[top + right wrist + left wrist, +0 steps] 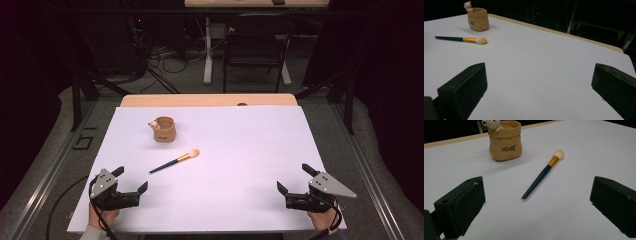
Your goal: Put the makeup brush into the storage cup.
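Two grippers, left [133, 181] and right [291, 179], we held with jaws spread, empty. Makeup brush [174, 161] lay mid-surface [240, 165], near a tan bear pouch [164, 129]; its script unreadable.

My left gripper [133, 181]: black body, two blocky black jaws with matte pads and small round holes near the tips; grey three-cornered plate on top, dotted with small screws; black cable looping off the rear. My right gripper [293, 178]: same black build, grey three-cornered plate, black cable. A pale sleeve cuff shows at my left wrist.
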`<move>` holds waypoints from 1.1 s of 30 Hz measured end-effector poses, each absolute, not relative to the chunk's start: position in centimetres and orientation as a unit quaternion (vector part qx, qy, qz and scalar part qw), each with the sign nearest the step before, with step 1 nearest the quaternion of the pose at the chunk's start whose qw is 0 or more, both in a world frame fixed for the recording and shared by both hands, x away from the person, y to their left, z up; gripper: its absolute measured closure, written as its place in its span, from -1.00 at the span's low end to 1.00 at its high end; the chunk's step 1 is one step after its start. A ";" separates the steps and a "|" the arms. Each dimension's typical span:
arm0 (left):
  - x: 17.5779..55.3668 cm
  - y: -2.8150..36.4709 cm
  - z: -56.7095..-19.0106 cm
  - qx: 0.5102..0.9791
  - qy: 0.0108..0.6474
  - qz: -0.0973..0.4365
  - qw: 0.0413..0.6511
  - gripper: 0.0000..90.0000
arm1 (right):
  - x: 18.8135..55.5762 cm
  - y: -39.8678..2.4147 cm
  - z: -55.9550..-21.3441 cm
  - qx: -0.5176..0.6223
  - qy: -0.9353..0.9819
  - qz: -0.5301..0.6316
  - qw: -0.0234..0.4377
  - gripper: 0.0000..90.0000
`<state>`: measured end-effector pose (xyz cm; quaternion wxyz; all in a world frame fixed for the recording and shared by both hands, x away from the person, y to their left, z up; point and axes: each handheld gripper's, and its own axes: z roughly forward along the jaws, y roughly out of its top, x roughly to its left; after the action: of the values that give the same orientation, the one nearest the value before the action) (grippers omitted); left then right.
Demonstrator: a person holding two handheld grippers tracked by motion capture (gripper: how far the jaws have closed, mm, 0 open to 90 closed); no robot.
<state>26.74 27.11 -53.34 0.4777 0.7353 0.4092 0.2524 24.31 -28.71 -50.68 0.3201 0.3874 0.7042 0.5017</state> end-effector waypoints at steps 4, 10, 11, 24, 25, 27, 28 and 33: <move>26.8 27.1 -53.4 0.736 0.411 0.249 0.477 -1.00 | 24.3 -28.6 -50.7 0.387 0.704 0.502 0.319 -1.00; 26.9 27.2 -53.5 0.739 0.411 0.244 0.474 -1.00 | 24.5 -28.6 -50.7 0.386 0.708 0.500 0.317 -1.00; 27.0 27.1 -53.5 0.739 0.411 0.243 0.474 -1.00 | 24.5 -28.6 -50.8 0.387 0.708 0.499 0.316 -1.00; 27.6 26.6 -53.6 0.752 0.404 0.237 0.463 -1.00 | 24.5 -28.6 -50.8 0.387 0.710 0.496 0.316 -1.00; 27.8 26.6 -53.6 0.753 0.403 0.239 0.462 -1.00 | 24.5 -28.5 -50.8 0.388 0.710 0.497 0.315 -1.00; 28.0 26.5 -53.6 0.754 0.403 0.237 0.461 -1.00 | 24.5 -28.5 -50.8 0.388 0.710 0.497 0.315 -1.00; 28.2 26.5 -53.6 0.755 0.401 0.238 0.461 -1.00 | 24.5 -28.5 -50.8 0.387 0.710 0.496 0.316 -1.00; 29.0 26.1 -53.6 0.765 0.396 0.228 0.453 -1.00 | 24.6 -28.5 -50.9 0.386 0.711 0.496 0.316 -1.00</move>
<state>29.05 26.12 -53.63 0.4527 0.7655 0.3964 0.2282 24.57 -28.50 -50.86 0.3156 0.3864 0.7109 0.4957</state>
